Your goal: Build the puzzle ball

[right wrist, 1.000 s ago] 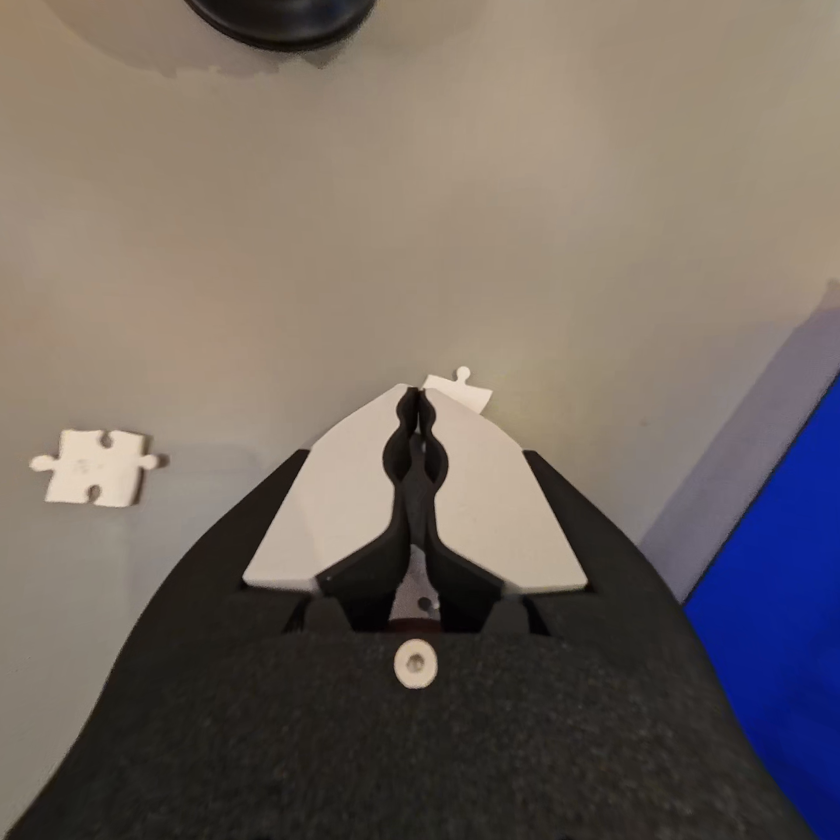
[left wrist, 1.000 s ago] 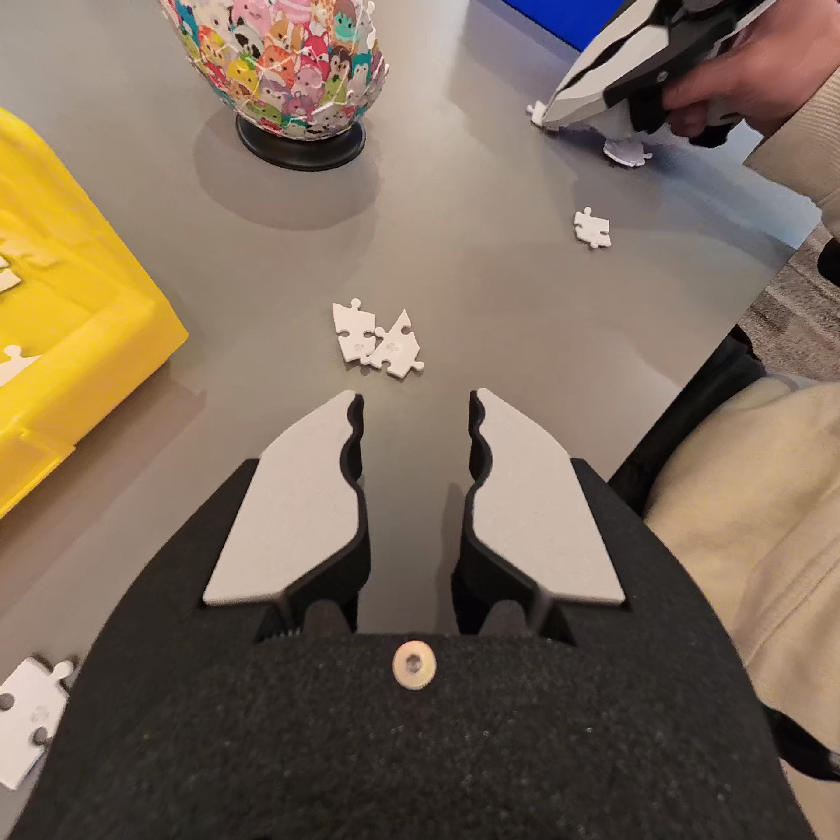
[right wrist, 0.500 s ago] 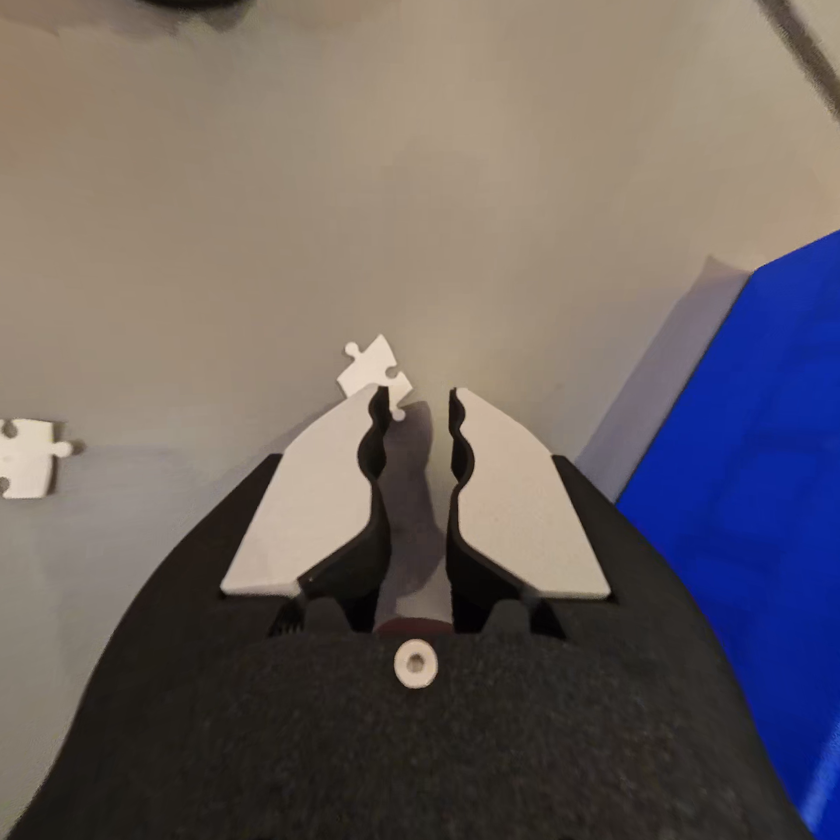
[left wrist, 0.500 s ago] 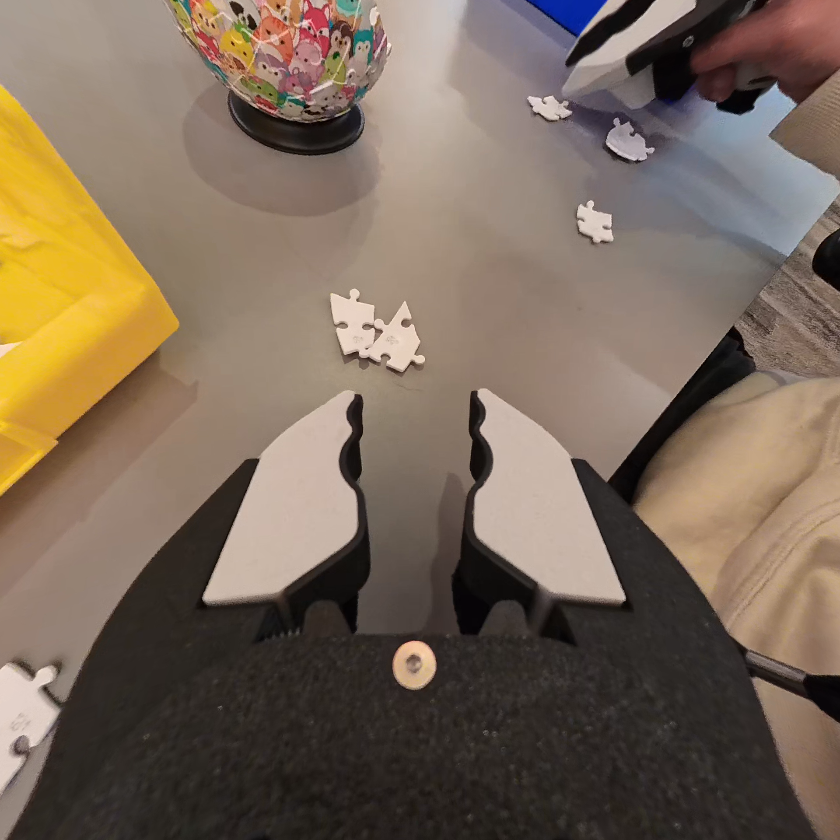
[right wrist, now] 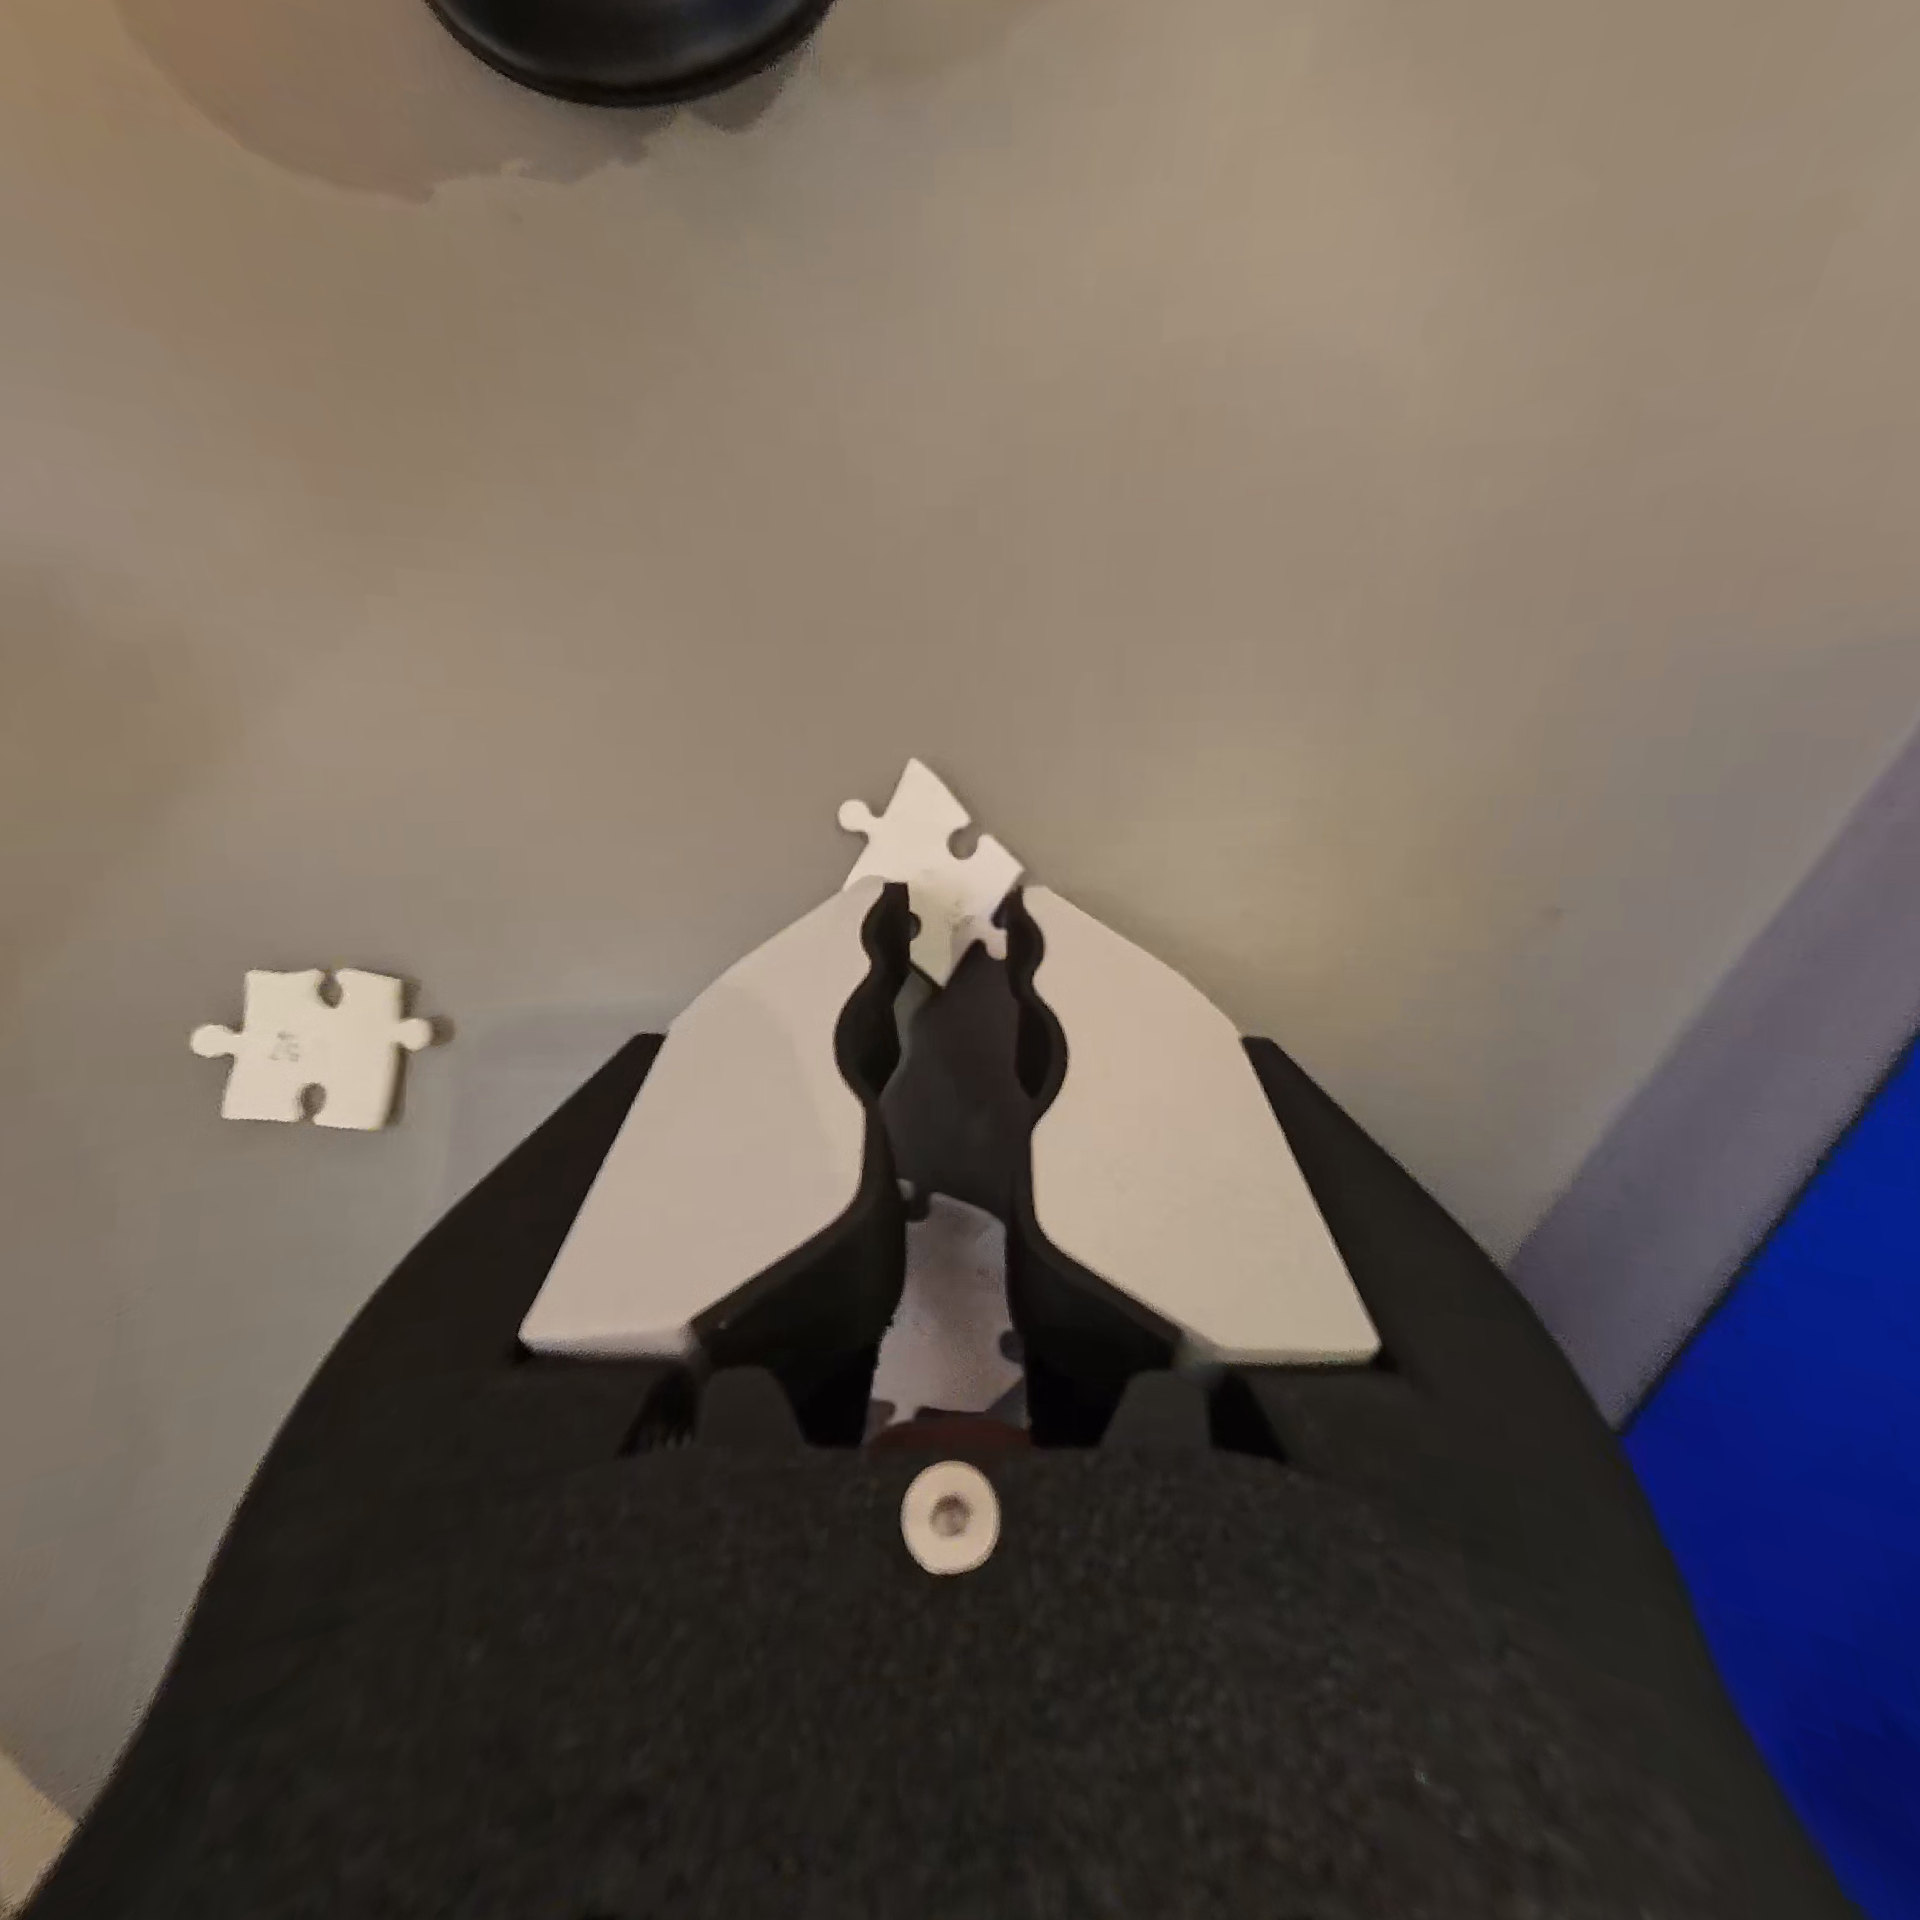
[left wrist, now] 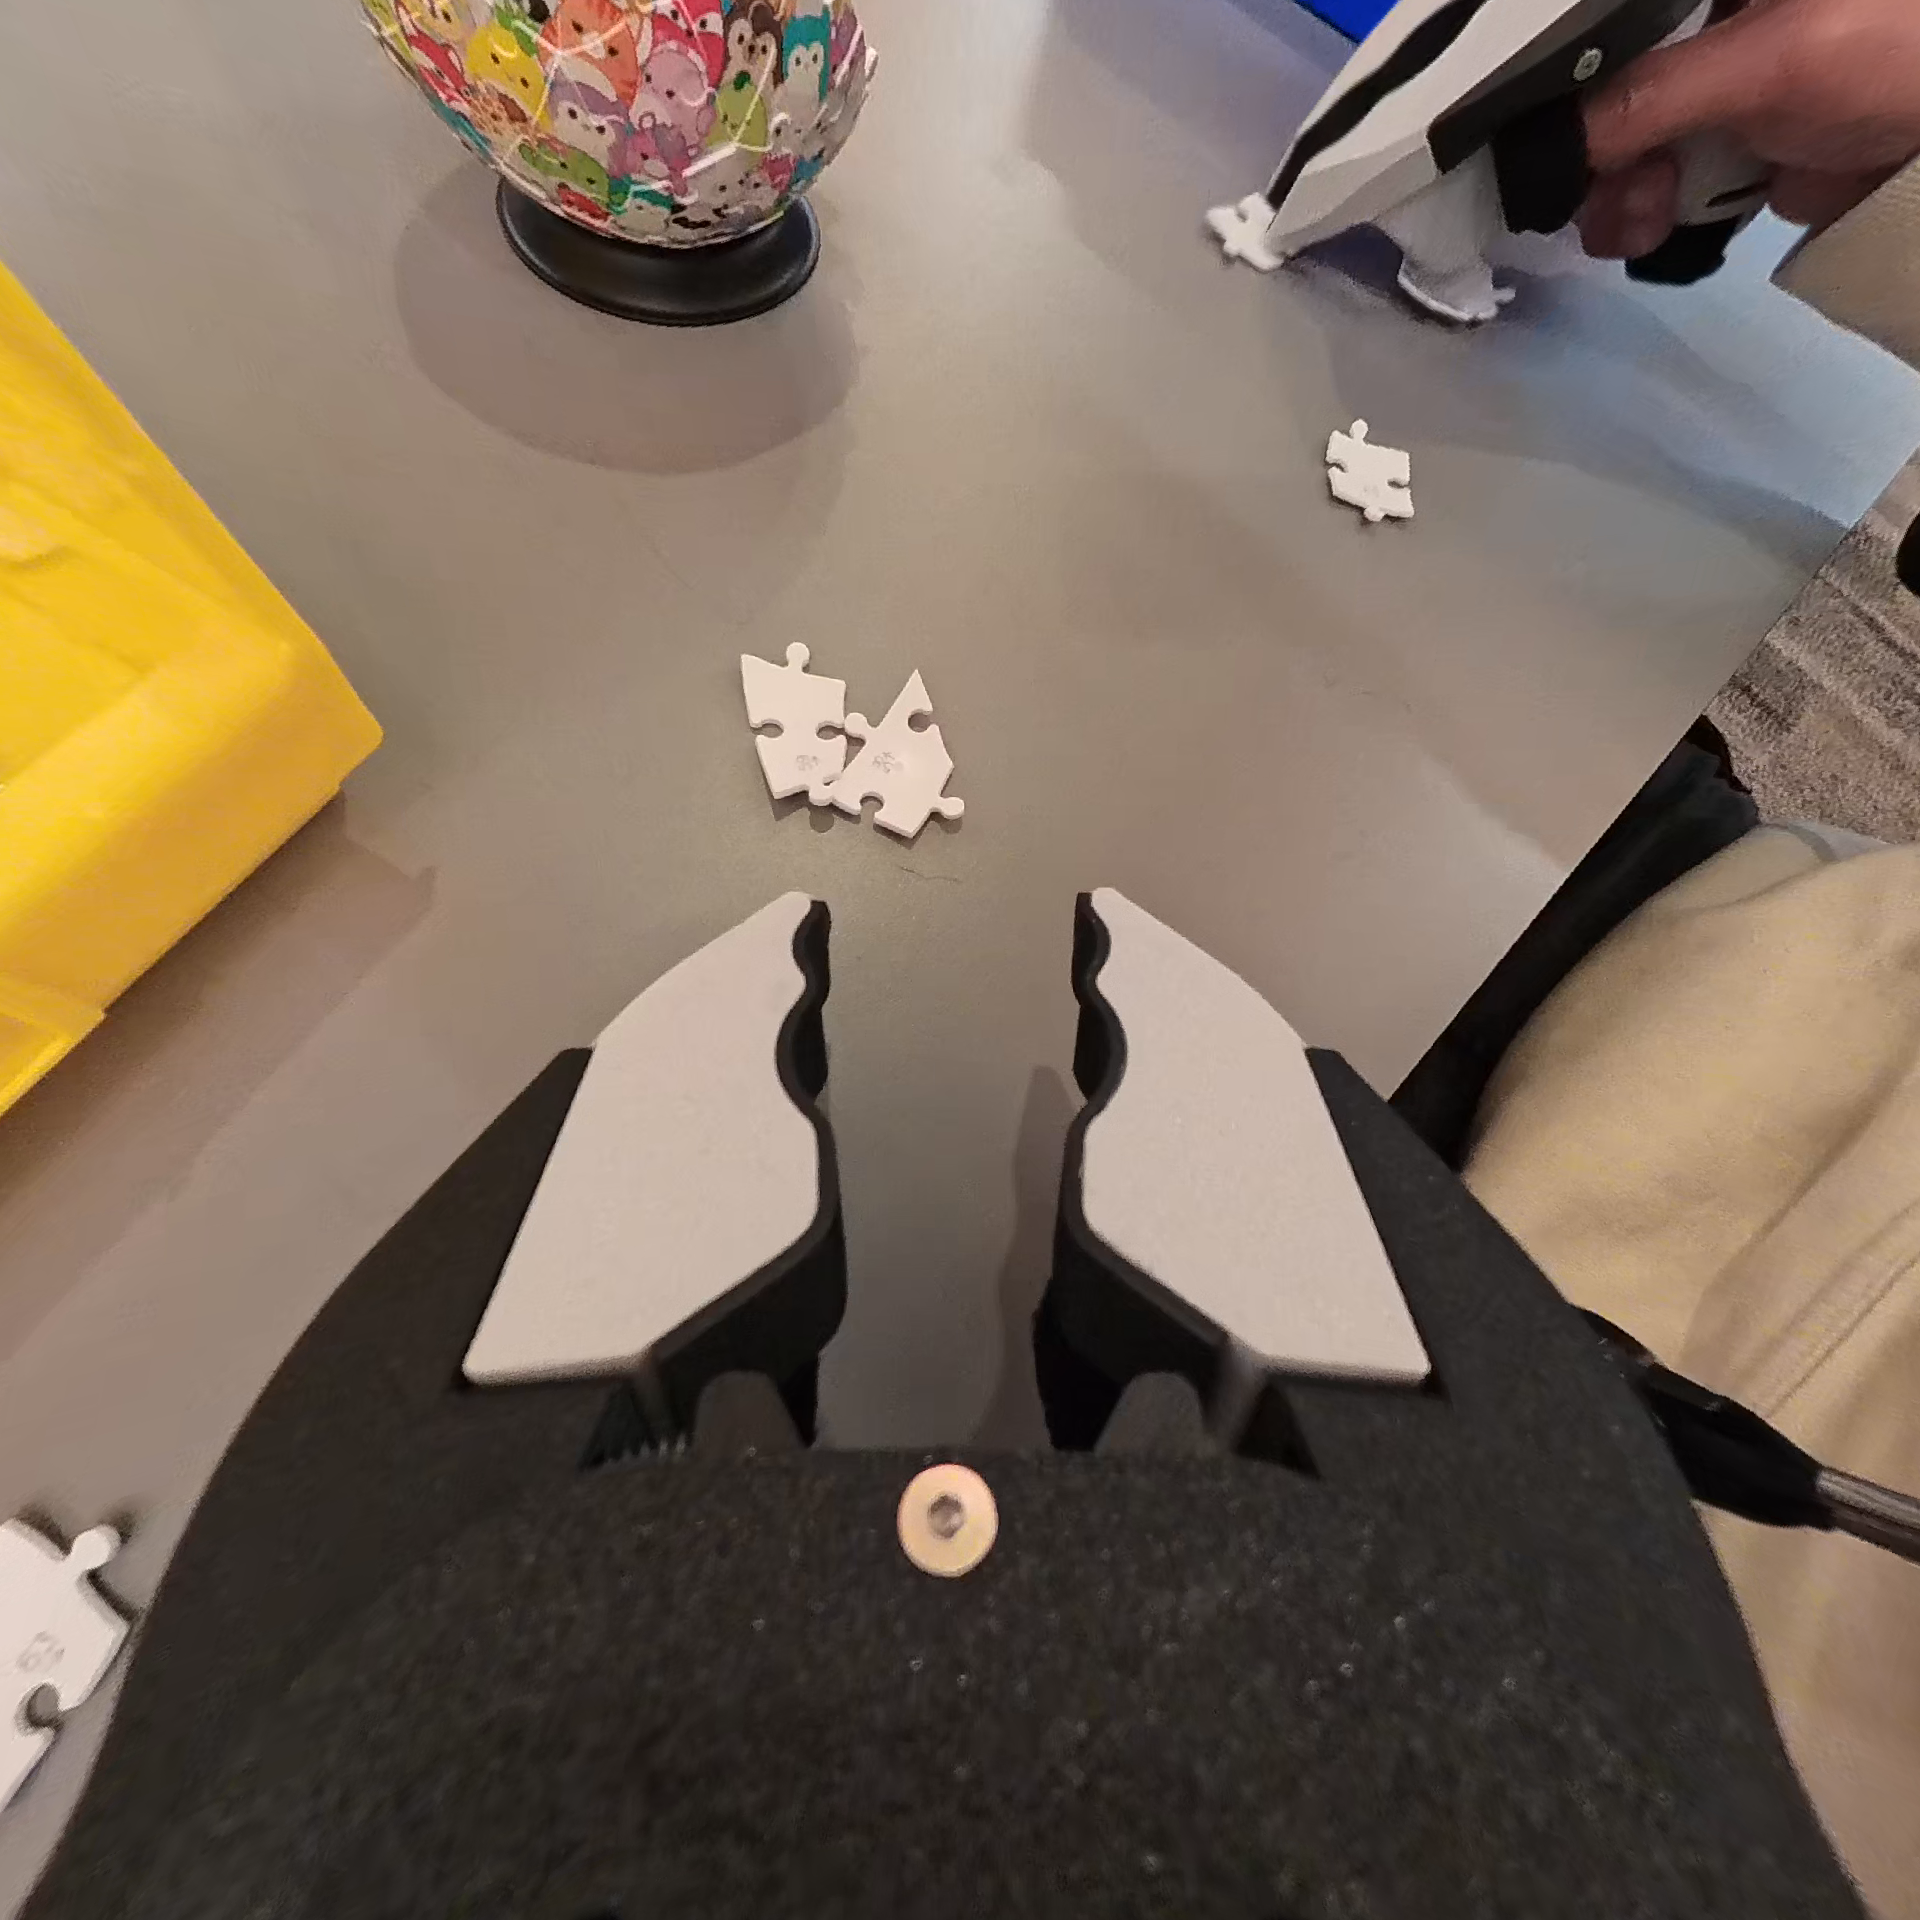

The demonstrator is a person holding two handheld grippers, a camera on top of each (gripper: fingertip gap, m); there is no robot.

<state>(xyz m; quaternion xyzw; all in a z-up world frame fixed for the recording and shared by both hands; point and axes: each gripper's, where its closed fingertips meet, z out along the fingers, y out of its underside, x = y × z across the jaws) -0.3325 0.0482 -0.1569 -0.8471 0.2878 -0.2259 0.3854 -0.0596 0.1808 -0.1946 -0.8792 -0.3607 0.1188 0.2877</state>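
The right gripper [right wrist: 951, 914] pinches a white puzzle piece [right wrist: 930, 842] at 12 o'clock, ready to lift. The left gripper [left wrist: 951, 914] waits, fingers spread.

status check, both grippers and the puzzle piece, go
Left gripper open, empty, hovering short of the joined pair of pieces. Right gripper down on a white piece, narrow gap, grip unconfirmed. Puzzle ball on stand, path unobstructed.
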